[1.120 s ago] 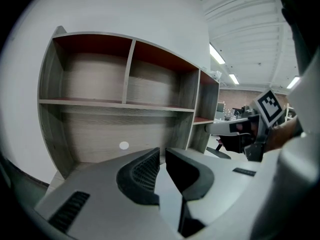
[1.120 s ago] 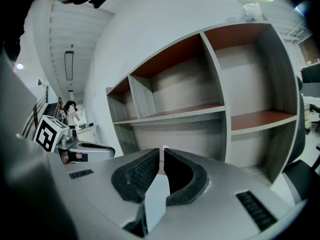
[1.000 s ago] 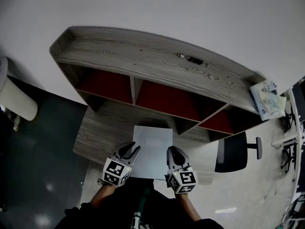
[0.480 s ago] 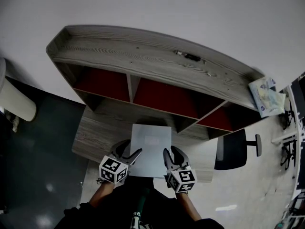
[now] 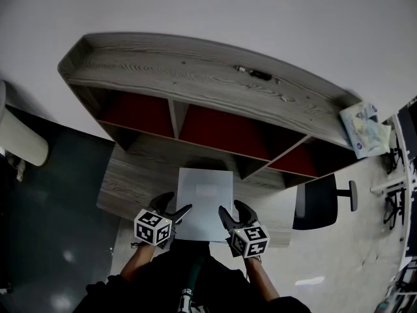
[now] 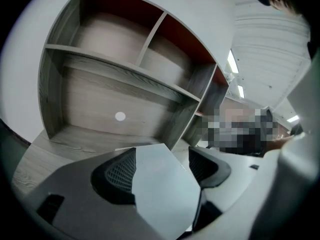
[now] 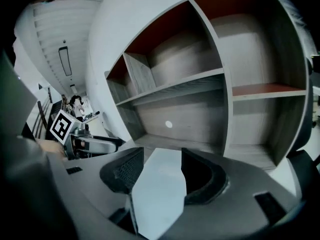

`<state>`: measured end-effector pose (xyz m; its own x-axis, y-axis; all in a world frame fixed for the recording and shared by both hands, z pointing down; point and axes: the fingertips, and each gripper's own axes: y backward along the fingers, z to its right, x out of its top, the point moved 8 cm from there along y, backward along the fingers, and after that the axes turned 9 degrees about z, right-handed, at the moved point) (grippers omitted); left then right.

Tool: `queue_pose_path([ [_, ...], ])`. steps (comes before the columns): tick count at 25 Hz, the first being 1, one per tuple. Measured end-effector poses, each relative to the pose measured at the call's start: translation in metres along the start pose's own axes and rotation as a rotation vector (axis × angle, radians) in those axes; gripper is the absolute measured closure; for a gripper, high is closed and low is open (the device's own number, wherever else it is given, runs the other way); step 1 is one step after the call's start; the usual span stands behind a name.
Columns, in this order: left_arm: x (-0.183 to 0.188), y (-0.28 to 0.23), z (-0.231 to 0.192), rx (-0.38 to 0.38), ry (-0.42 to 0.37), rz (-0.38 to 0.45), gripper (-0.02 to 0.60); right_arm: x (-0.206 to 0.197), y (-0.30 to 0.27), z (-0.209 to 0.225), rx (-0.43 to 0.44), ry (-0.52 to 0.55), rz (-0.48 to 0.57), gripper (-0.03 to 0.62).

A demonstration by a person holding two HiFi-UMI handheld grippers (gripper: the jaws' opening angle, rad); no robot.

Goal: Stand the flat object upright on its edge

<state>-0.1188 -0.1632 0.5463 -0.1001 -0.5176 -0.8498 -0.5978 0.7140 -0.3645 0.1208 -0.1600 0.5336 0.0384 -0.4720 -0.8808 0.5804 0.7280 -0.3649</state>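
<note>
While the white panel lies flat on the desk, the left gripper and right gripper have just been opening, jaws now apart astride its near corners, so standing it up likely needs a firm clamp and a tilt.

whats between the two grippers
Head view: the flat white panel, between left gripper and right gripper; their jaws have just been opening astride its corners.

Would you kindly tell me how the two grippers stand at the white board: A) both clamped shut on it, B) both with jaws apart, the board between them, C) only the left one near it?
B: the left gripper and right gripper each show jaws apart round the white board, having just been opening.
</note>
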Motion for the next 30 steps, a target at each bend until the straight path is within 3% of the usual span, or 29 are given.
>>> queue_pose_path([
  [6,-0.025,-0.009,-0.009,-0.011,0.058,-0.11,0.232,-0.023,-0.008,0.019,0.02,-0.014,-0.118,0.376],
  [10,-0.041,-0.015,-0.016,-0.016,0.113,-0.161,0.224,-0.036,-0.012,0.031,0.023,-0.081,-0.171,0.37],
  [14,-0.055,-0.023,-0.026,-0.009,0.22,-0.189,0.218,-0.056,-0.018,0.049,0.025,-0.18,-0.214,0.362],
  [21,-0.08,-0.033,-0.044,0.026,0.318,-0.234,0.21,-0.084,-0.027,0.072,0.01,-0.304,-0.272,0.359],
  [30,-0.102,-0.045,-0.062,0.052,0.423,-0.288,0.209,-0.104,-0.044,0.094,0.009,-0.335,-0.349,0.359],
])
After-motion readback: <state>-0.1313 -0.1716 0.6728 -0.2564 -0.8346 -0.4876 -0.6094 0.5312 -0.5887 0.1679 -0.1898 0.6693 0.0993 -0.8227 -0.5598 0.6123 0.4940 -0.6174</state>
